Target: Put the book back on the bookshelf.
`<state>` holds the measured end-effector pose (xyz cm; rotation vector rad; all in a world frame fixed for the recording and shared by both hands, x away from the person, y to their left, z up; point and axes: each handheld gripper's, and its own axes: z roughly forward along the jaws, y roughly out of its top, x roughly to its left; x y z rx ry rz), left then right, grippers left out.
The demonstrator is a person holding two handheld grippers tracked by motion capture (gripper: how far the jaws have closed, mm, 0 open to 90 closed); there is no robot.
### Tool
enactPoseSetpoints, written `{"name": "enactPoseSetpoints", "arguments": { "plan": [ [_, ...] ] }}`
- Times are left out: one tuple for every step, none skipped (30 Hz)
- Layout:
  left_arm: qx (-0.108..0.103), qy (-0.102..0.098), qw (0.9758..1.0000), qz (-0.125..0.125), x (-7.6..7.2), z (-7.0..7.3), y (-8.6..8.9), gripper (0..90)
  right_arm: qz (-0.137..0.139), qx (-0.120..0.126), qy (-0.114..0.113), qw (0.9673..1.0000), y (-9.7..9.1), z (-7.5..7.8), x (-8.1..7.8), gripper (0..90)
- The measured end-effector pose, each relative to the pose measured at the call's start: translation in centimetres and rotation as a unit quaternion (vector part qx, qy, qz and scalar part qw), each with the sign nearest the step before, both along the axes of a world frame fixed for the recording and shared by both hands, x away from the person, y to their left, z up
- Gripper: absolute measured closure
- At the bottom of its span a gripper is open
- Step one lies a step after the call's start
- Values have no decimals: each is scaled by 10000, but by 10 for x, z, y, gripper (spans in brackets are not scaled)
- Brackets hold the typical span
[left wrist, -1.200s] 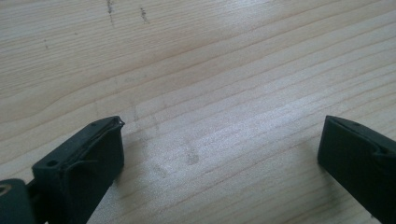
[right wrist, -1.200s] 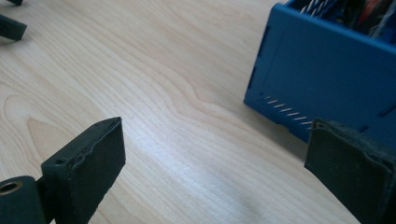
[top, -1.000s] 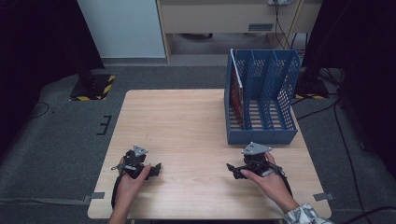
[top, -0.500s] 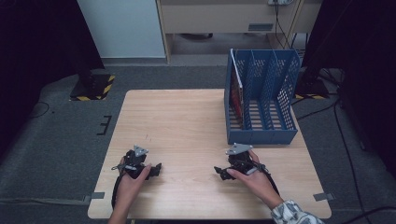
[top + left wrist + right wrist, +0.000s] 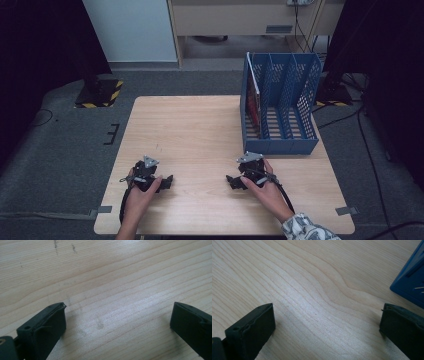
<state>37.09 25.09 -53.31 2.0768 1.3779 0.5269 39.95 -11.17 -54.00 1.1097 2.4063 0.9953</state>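
On the wooden table (image 5: 200, 130) both grippers rest near the front edge, each held by a hand. My left gripper (image 5: 166, 181) lies at the front left and points right; its jaws stand wide apart over bare wood (image 5: 117, 315), so it is open. My right gripper (image 5: 233, 181) lies at the front right and points left, open as well with nothing between its jaws (image 5: 327, 317). A blue file rack (image 5: 282, 112) stands at the table's right side, behind the right gripper. A red-covered book (image 5: 253, 102) stands upright in its leftmost slot.
A corner of the blue rack (image 5: 412, 280) shows at the upper right of the right gripper view. Bare wood (image 5: 190, 125) spreads across the table's middle and left. Grey carpet (image 5: 65, 150), cables and dark stands surround the table.
My right gripper has slid left along the front of the table, away from the rack's front corner. The left gripper has stayed where it was.
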Motion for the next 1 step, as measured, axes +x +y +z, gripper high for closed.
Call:
{"name": "enactPoseSetpoints", "arguments": {
  "plan": [
    [0, 2, 10000, -8, 0, 0, 0, 0, 4, -1, 1, 10000, 0, 0, 0, 3]
  ]
}}
